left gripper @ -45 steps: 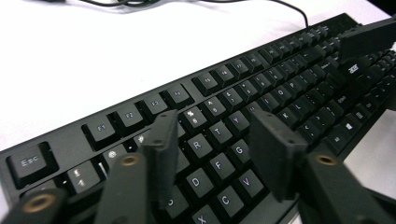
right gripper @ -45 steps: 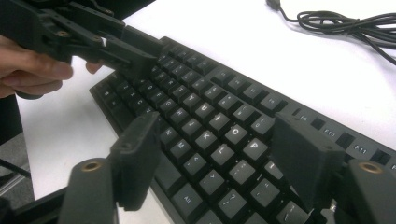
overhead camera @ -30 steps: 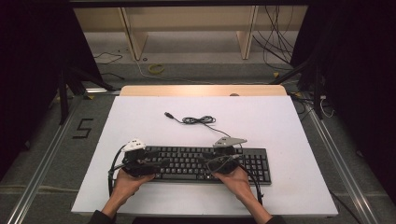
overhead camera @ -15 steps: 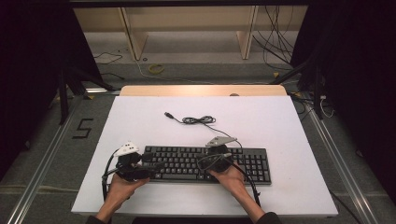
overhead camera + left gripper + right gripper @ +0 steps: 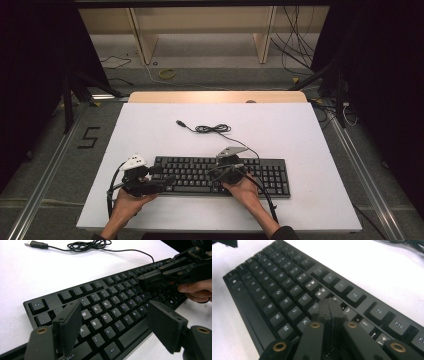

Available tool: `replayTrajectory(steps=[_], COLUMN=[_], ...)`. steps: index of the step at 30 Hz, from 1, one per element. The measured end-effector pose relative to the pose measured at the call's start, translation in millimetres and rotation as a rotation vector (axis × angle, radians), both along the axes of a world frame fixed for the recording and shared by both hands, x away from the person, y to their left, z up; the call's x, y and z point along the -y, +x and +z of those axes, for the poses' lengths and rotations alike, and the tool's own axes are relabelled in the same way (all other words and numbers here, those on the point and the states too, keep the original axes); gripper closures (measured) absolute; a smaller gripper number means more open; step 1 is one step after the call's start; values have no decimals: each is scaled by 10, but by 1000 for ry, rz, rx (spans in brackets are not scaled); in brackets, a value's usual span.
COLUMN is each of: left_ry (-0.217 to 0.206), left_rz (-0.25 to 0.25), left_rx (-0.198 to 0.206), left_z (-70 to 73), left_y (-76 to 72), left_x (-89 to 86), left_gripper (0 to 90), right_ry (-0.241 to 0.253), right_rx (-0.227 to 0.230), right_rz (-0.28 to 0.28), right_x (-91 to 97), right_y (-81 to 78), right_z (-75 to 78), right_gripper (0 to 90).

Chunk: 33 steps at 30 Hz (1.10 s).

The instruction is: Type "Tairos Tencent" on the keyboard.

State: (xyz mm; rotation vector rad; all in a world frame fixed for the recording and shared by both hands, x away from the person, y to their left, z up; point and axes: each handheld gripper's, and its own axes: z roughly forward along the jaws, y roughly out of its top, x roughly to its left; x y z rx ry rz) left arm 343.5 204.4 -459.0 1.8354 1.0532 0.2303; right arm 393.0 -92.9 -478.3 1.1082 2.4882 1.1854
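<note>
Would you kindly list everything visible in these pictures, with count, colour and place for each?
keyboard: one, black, near middle of the table, under both grippers.
keyboard cable: one, black, coiled behind the keyboard, USB plug lying free to the left.
table: one, white top with a wooden far edge.
shelf unit: one, light wood, beyond the table.
yellow ring: one, on the floor behind the table.
floor cables: several, dark, far right.
left gripper: one, black, jaws open over the keyboard's left end.
right gripper: one, black, jaws shut, tips over the middle keys.
hands: two, at the near edge.
</note>
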Motion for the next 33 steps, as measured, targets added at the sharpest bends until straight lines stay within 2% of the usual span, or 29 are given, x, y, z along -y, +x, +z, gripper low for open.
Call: replayTrajectory(steps=[5,11,14,19,25,30,33], left_ry=[6,9,11,12,10,15,27], left_rz=[0,6,6,7,19,25,37], left_rx=[-1,-4,-4,1,3,0,-7], left_z=[-6,-17,-19,-15,-2,-2,-4], left_y=[-12,-13,-11,-6,3,20,35], left_x=[-1,-9,-10,-15,-31,-38,-37], left_gripper=[280,281,282,284,299,330,394], right_ry=[-22,-20,4,34,92,122,129], right_rx=[10,10,-1,13,16,9,13], right_rz=[-2,-7,-17,-35,-34,-14,0], right_x=[-20,-16,10,79,166,184,181], right_y=[-12,-13,-19,-39,-76,-126,-160], right_z=[-19,-15,0,68,131,158,175], right_gripper=[900,900,900,853,753,582,483])
